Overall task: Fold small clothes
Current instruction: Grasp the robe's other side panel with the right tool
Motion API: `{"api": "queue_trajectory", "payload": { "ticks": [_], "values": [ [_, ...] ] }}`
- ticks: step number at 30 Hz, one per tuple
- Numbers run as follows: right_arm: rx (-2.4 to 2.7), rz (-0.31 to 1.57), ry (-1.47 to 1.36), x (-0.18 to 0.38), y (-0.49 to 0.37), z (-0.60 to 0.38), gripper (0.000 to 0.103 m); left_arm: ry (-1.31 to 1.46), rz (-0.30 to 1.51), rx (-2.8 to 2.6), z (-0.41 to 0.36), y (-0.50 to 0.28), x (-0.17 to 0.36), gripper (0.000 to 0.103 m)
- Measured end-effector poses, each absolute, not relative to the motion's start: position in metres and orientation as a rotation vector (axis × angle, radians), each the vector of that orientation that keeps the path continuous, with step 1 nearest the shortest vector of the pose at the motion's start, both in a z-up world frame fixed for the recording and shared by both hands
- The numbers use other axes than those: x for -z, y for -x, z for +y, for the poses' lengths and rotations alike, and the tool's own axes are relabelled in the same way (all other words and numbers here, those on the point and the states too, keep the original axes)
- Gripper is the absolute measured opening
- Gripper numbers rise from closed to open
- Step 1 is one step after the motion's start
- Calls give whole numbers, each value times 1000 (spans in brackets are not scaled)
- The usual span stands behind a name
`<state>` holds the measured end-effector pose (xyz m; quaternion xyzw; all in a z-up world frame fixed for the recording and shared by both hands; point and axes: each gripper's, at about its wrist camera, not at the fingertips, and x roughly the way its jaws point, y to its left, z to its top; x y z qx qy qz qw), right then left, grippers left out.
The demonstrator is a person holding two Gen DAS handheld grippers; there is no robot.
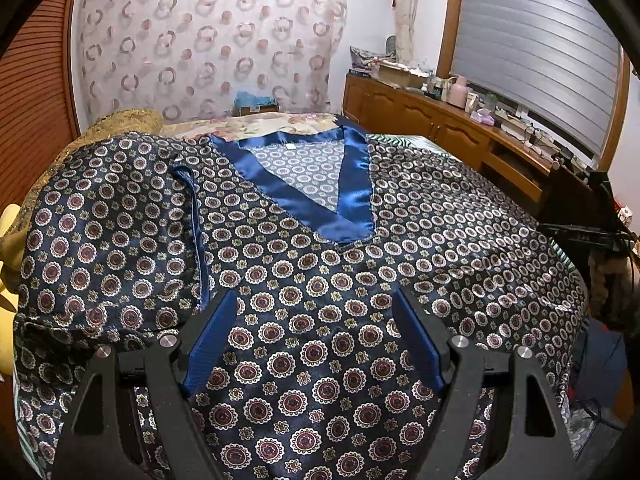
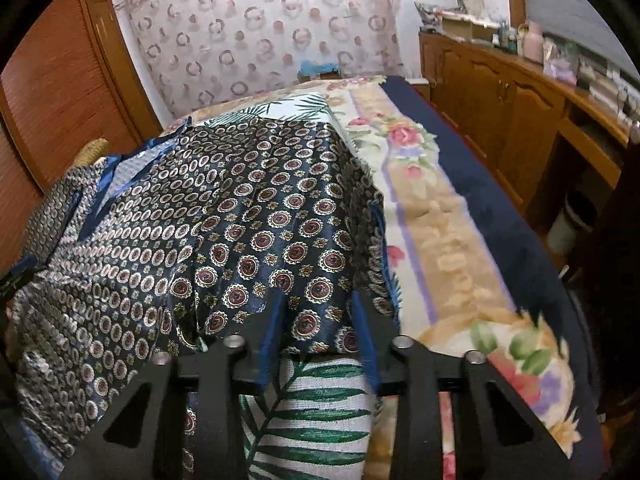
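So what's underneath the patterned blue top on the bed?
Beside the patterned top, its near hem and right edge show a white palm-leaf sheet, with a floral blanket further right. What lies under the middle of the top is covered.

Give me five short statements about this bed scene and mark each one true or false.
1. The dark satin top with medallion print lies spread on the bed. True.
2. Its V-neck has a red trim. False: the shiny trim is blue.
3. The left hand-held gripper is clamped shut. False: its jaws stand wide apart above the fabric.
4. The right hand-held gripper is at the top's edge, with fabric between its fingers. True.
5. The white sheet with green palm leaves lies over the top. False: it lies under it.
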<state>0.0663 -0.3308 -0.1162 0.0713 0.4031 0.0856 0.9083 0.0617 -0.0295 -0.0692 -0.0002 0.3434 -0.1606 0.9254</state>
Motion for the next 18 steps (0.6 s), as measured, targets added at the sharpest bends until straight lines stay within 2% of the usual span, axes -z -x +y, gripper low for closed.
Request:
{"api": "queue_trajectory", "payload": {
  "ticks": [4,8,18],
  "values": [
    [-140,821,-63,115,-65,-324,20,-3,717,329,-32,-62,74,80],
    [-125,817,17,118,-73,-310,6,-11,722,325,-35,-62,77,80],
    [-143,697,98,81,-73,-293,3,-5,726,314,-33,-64,78,80]
  ]
}}
